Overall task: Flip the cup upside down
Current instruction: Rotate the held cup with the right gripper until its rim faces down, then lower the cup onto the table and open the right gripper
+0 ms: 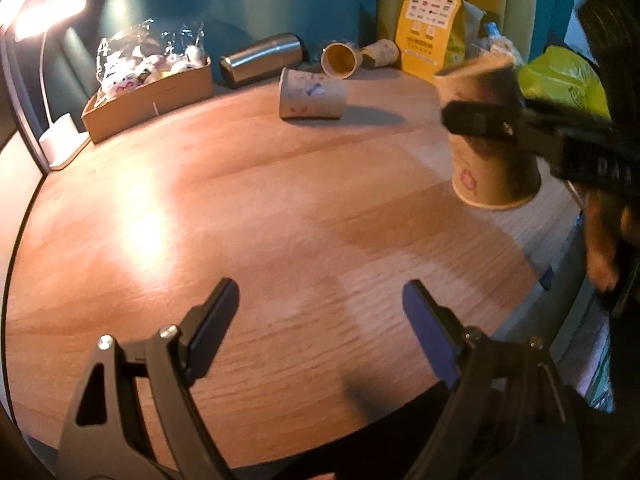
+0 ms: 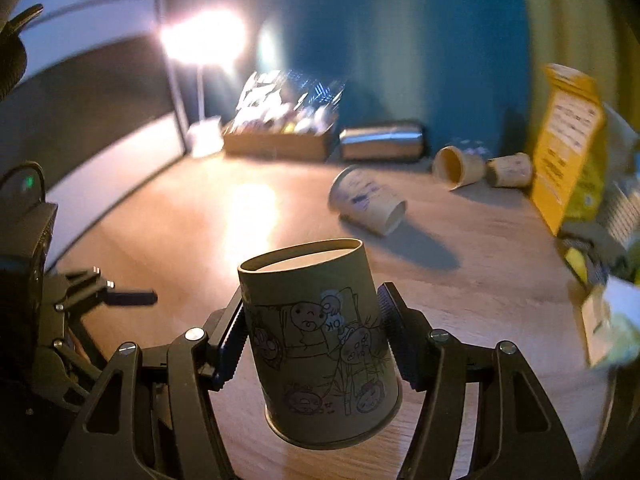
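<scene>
A paper cup (image 2: 324,340) with cartoon drawings is held upside down, its wide rim downward and its base up, slightly tilted. My right gripper (image 2: 312,332) is shut on the cup's sides and holds it just above the wooden table (image 2: 480,300). The cup also shows in the left wrist view (image 1: 492,160) at the right, with the right gripper's finger across it. My left gripper (image 1: 320,328) is open and empty, low over the table's near edge.
Another paper cup (image 1: 312,96) lies on its side at mid-back. Two more cups (image 1: 340,60) lie behind it beside a steel tumbler (image 1: 260,60). A cardboard box of wrapped items (image 1: 148,80), a lamp base (image 1: 60,140) and a yellow bag (image 1: 428,20) line the back.
</scene>
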A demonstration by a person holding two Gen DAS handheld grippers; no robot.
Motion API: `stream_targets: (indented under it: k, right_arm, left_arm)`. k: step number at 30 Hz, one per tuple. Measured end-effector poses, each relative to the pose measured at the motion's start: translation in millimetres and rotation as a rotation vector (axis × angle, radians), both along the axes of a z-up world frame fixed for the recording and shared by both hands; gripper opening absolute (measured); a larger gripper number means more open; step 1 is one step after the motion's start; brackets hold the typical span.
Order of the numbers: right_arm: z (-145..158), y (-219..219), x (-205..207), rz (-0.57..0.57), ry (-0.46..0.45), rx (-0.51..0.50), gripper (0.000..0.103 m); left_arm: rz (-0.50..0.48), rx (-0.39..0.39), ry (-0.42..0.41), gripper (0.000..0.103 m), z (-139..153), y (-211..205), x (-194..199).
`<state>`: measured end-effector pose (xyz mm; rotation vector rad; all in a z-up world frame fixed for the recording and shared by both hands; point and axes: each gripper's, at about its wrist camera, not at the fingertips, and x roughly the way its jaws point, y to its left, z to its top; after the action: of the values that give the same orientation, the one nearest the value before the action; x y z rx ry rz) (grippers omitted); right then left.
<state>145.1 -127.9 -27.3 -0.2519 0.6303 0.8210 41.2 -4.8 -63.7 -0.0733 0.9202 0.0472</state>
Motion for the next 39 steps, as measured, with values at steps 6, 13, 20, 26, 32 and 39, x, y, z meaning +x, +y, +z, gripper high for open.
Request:
stream_targets:
  k: [6,13,20,26,32,39]
  right_arm:
    - [-15,-20,-15,-0.124,-0.052,0.135,0.066]
    - [-30,-30,-41,-0.165,-0.151,0.213,0.066]
    - [-45,-29,-55,-0.206,-0.222,0.212,0.067]
    - [-54,-26,-58,-0.231,-0.255,0.197,0.067]
    - [-66,-30,-55,-0.273,-0.263,0.185,0.067]
    - [-76,-35,-51,-0.295,-0.244,0.183,0.067]
  left_arm:
    - [-0.003,-0.029,-0.026,0.085,9,4,6]
    - [0.007,-0.061,-0.021,0.085,7,10,5]
    - [0.025,-0.081,-0.039,0.085,5,15,-1]
    - [0.049,-0.097,-0.069,0.085,5,18,-6]
    - [0.047,-0.105,-0.078,0.085,5,15,-9]
    - [0.051,-0.107,-0.094,0.085,7,15,-11]
